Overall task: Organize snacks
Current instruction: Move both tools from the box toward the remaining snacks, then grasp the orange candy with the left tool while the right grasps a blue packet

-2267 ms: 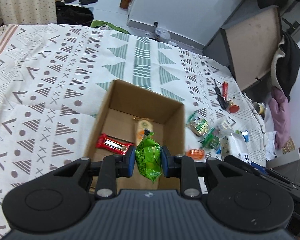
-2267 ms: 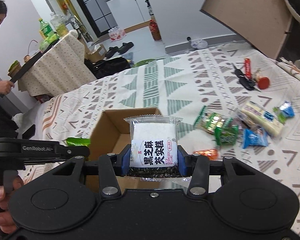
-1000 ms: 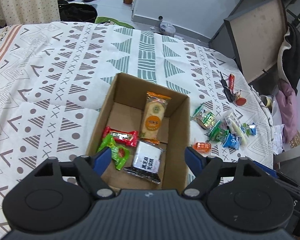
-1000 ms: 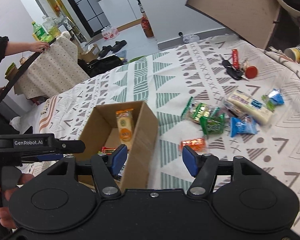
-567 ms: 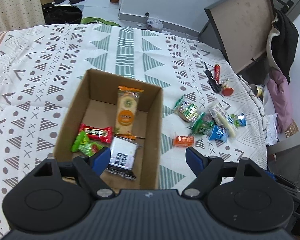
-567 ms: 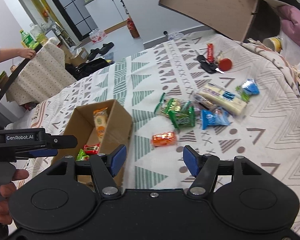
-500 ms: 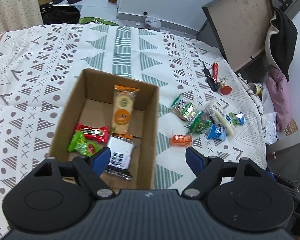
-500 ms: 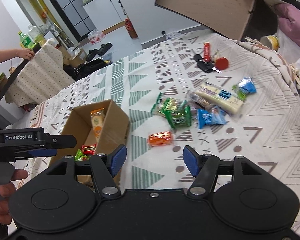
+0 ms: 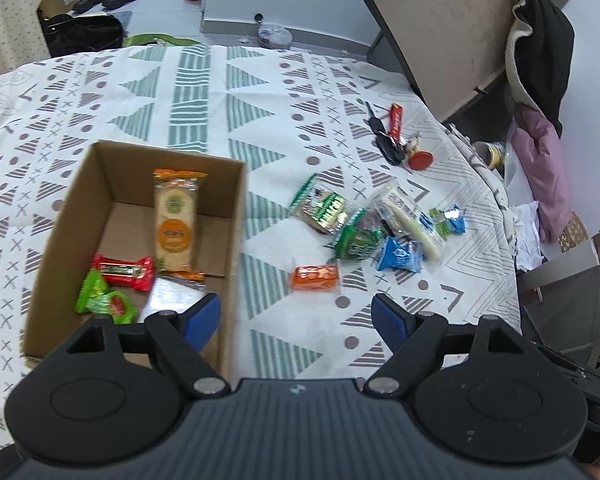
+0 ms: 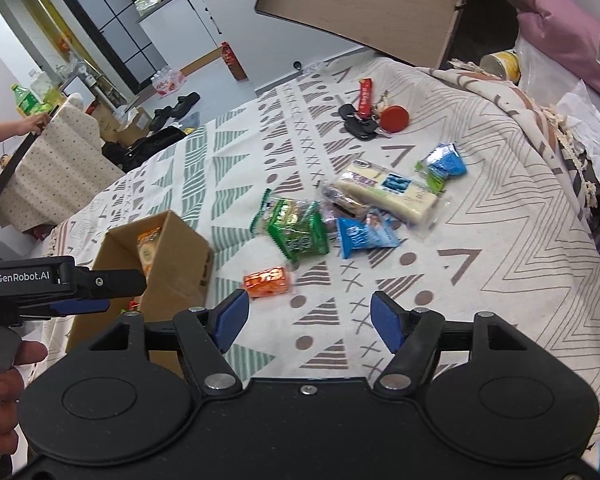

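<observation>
Snacks loose on the bedspread, some already boxed.

Orange packet [image 10: 267, 281], nearest the box [image 9: 236, 216], looks light, crinkly and slippery; best pinched flat across its short sides, gently. Green [image 10: 300, 236] and blue [image 10: 362, 236] packets lie just beyond. Left gripper [image 9: 296, 316] and right gripper [image 10: 310, 320] are both spread wide, empty.

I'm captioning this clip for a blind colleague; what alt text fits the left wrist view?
An open, empty left gripper hovers over a patterned bedspread, beside a cardboard box holding a long orange cracker pack, a red candy bar and a green packet. To the right, a small orange packet and more wrapped snacks lie loose.
</observation>
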`<act>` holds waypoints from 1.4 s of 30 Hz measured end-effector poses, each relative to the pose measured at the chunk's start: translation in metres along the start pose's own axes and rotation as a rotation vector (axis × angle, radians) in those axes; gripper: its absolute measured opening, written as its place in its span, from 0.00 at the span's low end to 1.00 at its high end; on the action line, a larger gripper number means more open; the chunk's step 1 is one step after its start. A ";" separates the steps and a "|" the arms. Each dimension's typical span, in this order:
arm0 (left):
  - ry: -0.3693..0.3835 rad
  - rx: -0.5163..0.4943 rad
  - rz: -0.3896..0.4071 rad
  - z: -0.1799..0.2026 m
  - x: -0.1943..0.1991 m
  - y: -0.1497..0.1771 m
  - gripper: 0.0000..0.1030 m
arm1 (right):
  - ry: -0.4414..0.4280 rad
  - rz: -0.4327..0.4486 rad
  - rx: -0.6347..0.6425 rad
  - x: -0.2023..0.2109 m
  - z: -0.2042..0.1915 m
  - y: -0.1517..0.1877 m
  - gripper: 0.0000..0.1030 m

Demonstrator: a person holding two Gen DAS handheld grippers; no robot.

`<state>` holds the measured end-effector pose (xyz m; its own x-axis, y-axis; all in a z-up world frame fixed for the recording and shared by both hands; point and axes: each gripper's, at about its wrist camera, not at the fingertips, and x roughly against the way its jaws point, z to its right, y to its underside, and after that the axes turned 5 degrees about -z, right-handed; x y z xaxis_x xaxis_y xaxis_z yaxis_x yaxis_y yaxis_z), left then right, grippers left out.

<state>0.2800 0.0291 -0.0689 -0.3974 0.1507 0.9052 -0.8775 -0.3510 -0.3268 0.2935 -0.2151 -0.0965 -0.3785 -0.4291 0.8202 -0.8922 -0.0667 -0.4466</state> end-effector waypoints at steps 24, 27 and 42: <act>-0.022 -0.014 -0.138 0.038 -0.121 -0.026 0.79 | 0.052 -0.048 0.012 -0.065 0.052 -0.027 0.97; -0.036 -0.016 -0.149 0.039 -0.134 -0.029 0.79 | 0.050 -0.054 0.014 -0.074 0.057 -0.031 0.97; -0.018 -0.020 -0.202 0.034 -0.167 -0.028 0.50 | 0.032 -0.066 0.050 -0.110 0.055 -0.049 0.92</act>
<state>0.3801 -0.0177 -0.2021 -0.2081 0.1997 0.9575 -0.9441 -0.2970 -0.1432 0.3926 -0.2144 -0.1842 -0.3281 -0.3934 0.8588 -0.9021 -0.1393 -0.4084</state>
